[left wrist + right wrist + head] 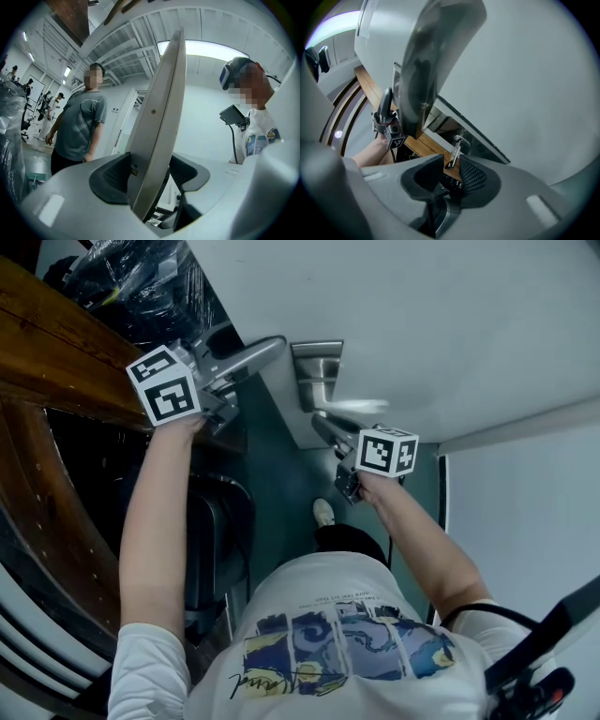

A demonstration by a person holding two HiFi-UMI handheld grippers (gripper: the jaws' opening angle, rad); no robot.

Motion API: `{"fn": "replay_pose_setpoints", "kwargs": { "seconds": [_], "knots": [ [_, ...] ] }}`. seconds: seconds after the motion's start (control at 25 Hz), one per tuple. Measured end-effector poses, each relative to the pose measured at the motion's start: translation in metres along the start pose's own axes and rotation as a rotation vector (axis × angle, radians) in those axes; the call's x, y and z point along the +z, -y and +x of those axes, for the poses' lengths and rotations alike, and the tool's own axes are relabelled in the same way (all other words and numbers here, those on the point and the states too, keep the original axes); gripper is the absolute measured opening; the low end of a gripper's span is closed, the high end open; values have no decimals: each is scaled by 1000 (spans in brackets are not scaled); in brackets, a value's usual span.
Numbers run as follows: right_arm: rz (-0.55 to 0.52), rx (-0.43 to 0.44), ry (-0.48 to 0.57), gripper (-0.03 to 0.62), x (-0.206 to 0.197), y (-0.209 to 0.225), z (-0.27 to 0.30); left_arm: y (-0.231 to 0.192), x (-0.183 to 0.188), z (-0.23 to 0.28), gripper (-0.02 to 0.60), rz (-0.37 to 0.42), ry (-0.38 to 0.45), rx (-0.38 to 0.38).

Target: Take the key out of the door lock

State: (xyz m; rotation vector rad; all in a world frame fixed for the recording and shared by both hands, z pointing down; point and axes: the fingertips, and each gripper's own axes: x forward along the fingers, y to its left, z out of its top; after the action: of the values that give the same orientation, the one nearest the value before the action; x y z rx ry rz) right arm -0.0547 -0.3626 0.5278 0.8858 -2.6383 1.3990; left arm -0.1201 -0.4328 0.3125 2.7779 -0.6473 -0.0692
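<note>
My left hand-held gripper (223, 395) is closed on the lever handle (157, 117) on the far face of the door (450, 315). Both dark pads (112, 176) lie against the handle's flanks, and the handle runs up and away from between them. Beyond that gripper and to its left a person in a grey shirt (77, 126) stands well apart. My right hand-held gripper (450, 164) sits on the near face of the door, just under the second lever handle (431, 51), which looms blurred above its jaws. Those jaws are spread. The key (455, 151), a thin silver strip with a small loop at its top, stands upright between their tips. It is close against the right-hand pad (477, 177) and clear of the left-hand one, so nothing is pinching it. I cannot tell whether its blade sits in the lock, because the jaws cover its lower end, and from above the gripper's marker cube (387, 451) and body hide it. The steel lock plate (317, 371) shows on the door's edge, between my two grippers. Past the right gripper's tips, beyond the door's edge, I can see brown wooden framing (370, 89) and my other gripper on its handle.
</note>
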Motion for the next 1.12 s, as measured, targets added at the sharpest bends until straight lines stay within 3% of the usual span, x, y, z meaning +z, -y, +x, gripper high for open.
{"fn": "replay_pose_setpoints", "kwargs": {
  "seconds": [0.6,0.76,1.12],
  "knots": [
    [415,114,125,35,3,4,4,0,0,-2,255,-5,14,0],
    [550,99,144,26,-2,8,0,1,0,-2,255,-9,19,4],
    [591,98,166,25,-1,7,-1,0,0,-3,252,-12,17,10]
  ]
}}
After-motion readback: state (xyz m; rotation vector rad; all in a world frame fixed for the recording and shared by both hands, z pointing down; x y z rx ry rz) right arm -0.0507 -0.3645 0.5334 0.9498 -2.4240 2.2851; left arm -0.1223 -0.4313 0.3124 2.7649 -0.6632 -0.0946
